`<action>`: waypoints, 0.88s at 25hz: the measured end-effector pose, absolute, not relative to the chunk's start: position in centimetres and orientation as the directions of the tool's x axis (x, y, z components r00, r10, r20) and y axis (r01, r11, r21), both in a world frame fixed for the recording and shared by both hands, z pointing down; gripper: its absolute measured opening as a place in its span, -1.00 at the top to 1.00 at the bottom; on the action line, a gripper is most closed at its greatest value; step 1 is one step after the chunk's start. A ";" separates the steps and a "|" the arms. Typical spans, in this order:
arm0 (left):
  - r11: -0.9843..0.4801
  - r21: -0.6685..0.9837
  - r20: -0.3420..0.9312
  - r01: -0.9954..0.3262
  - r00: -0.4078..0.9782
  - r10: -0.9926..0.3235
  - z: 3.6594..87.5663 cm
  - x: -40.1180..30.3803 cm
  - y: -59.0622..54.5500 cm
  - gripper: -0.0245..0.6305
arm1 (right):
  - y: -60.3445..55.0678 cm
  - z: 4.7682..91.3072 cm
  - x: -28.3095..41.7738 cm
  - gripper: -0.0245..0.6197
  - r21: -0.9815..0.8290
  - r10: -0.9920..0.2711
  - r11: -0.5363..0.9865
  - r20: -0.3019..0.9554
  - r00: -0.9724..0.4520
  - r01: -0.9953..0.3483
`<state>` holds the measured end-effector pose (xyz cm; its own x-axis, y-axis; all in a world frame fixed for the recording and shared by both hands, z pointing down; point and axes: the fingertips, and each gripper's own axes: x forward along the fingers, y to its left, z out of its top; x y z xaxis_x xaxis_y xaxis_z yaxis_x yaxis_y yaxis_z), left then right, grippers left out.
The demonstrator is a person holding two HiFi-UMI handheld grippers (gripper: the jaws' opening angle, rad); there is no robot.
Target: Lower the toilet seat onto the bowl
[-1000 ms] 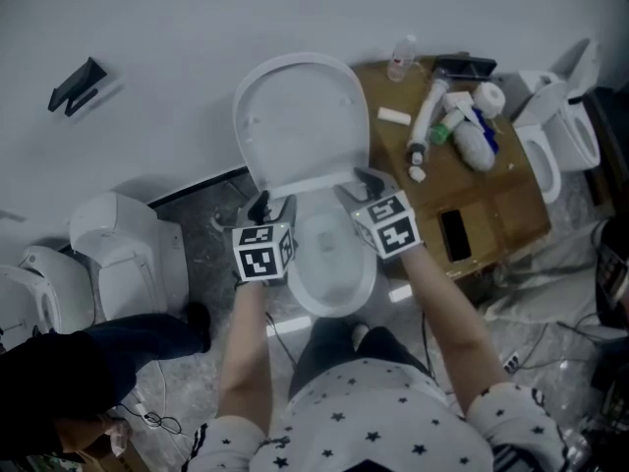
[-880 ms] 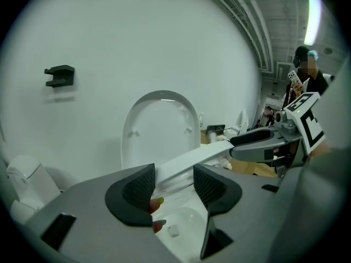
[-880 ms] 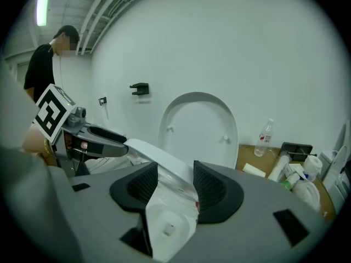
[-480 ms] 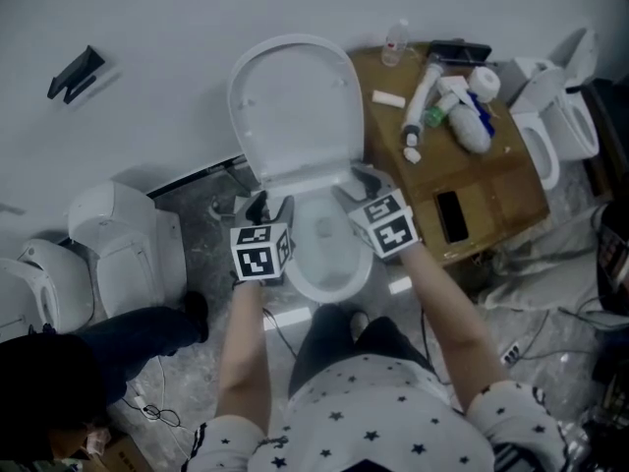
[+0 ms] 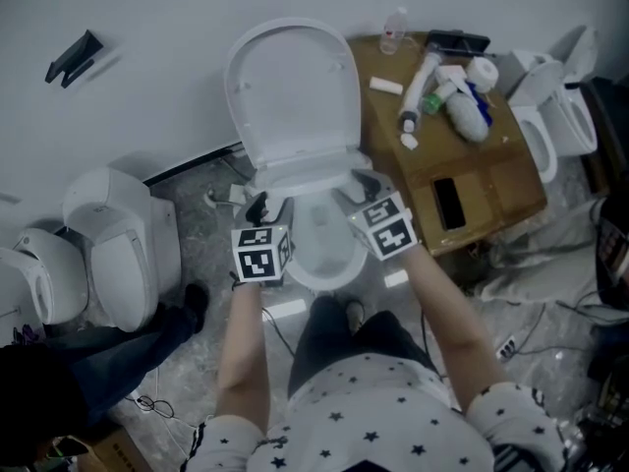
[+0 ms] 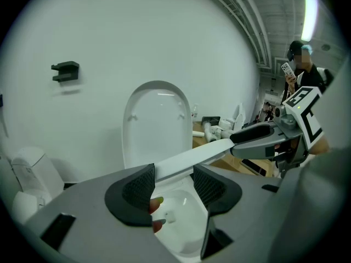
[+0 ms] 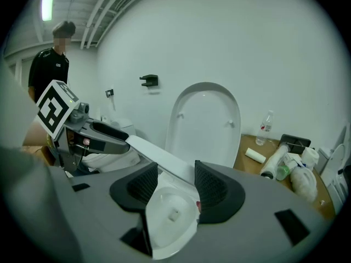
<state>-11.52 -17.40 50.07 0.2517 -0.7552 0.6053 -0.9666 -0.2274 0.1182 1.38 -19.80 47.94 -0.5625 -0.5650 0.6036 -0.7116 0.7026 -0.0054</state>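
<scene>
The white toilet stands against the wall with its lid (image 5: 290, 87) upright. Its seat (image 5: 307, 181) is held partway up, tilted over the bowl (image 5: 319, 254). My left gripper (image 5: 263, 206) is shut on the seat's left front edge, and my right gripper (image 5: 356, 185) is shut on its right front edge. In the left gripper view the seat (image 6: 192, 158) runs as a white band from the left gripper (image 6: 173, 181) across to the right one. The right gripper view shows the seat (image 7: 159, 160) clamped in the right gripper (image 7: 171, 181), with the bowl (image 7: 167, 215) below.
A wooden table (image 5: 482, 180) beside the toilet on the right carries a bottle (image 5: 394, 29), rolls and a phone (image 5: 448, 203). More toilets stand at the left (image 5: 123, 254) and right (image 5: 555, 116). A black bracket (image 5: 74, 57) is on the wall. A person (image 7: 52, 64) stands nearby.
The lid now sits higher in the head view while both grippers, still shut on the seat, stay over the bowl. The table and other toilets shifted likewise.
</scene>
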 end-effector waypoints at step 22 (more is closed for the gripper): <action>-0.231 0.113 0.640 -0.967 0.248 -0.727 53.6 -10.4 -12.2 0.28 | -14.6 51.1 2.5 0.29 -0.043 -0.507 0.739 0.621 -0.598 -0.672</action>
<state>-10.38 -12.19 53.61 0.2481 -0.7269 0.6404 -0.9665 -0.2306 0.1127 2.50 -14.56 51.06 -0.5978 -0.5072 0.6208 -0.6721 0.7391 -0.0433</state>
